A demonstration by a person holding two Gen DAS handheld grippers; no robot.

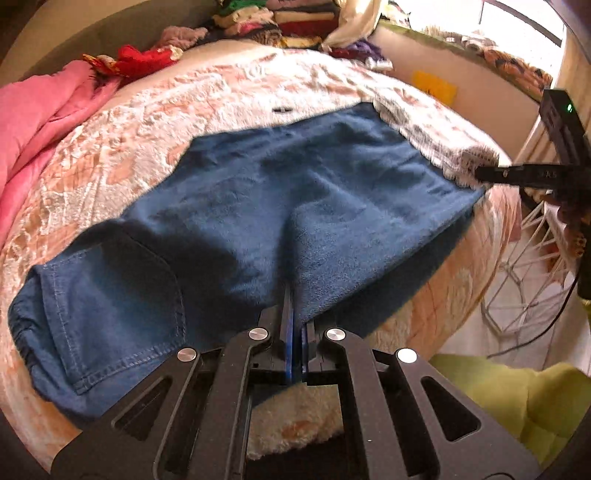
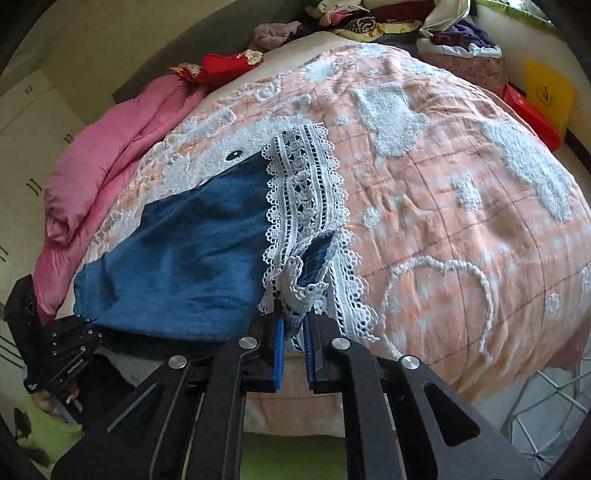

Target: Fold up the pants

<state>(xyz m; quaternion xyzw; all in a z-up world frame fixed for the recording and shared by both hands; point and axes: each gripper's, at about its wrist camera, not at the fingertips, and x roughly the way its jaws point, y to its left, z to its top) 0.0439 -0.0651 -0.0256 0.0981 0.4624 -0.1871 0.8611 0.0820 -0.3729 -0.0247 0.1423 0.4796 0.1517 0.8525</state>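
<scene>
Blue denim pants lie spread across a peach and white blanket on a bed, back pocket at the near left. My left gripper is shut on the pants' near edge, and the cloth puckers up into its jaws. In the right wrist view the pants end in a white lace hem. My right gripper is shut on a bunched corner of that hem. The right gripper shows at the pants' right end, and the left gripper at their lower left corner.
A pink quilt lies along the bed's left side. Piled clothes crowd the far end. A white wire basket stands off the bed's right edge, with yellow-green cloth below. A red box and a yellow bag lie at the far right.
</scene>
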